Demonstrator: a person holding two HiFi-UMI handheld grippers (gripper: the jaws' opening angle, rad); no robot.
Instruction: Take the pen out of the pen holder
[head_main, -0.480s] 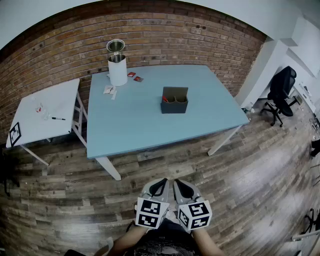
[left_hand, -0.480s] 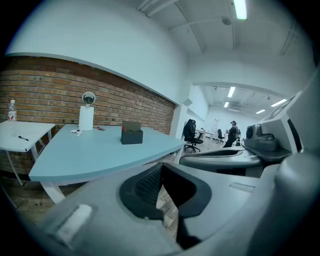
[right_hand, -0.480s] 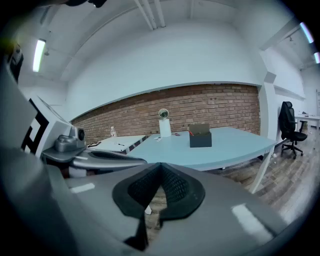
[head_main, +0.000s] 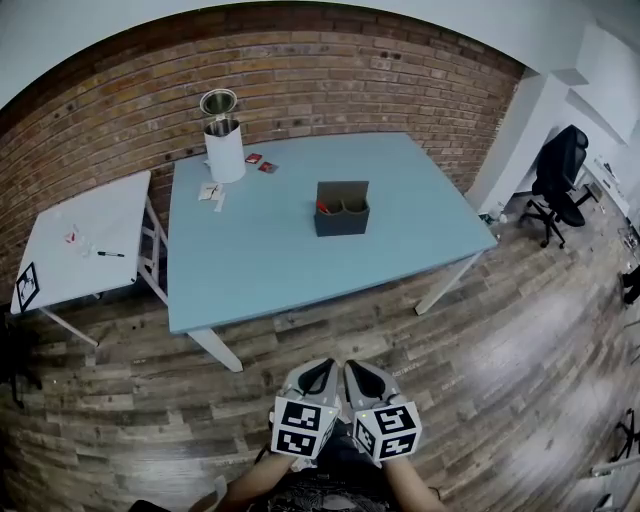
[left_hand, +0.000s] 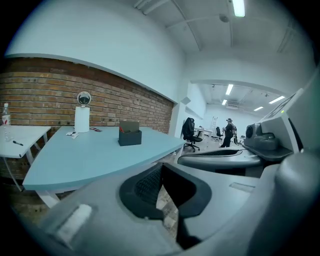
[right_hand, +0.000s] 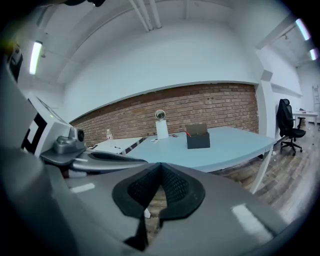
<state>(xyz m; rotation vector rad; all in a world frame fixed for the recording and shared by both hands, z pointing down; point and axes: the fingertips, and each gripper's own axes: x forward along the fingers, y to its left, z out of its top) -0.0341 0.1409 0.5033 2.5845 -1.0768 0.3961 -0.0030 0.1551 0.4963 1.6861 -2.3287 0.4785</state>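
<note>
Pen holder (head_main: 342, 214) with its pen (head_main: 322, 207) stands well beyond the closed, empty left gripper (head_main: 324, 370) and right gripper (head_main: 356, 370).

I see a blue table (head_main: 250, 270) near a brick wall (head_main: 330, 80), with a white cylinder (head_main: 224, 152) topped by a metal container (head_main: 218, 102) at its far left corner and small red items (head_main: 260, 162) just beside it. A white side table (head_main: 80, 225) stands to the left, and a black office chair (head_main: 558, 170) is far off right.
</note>
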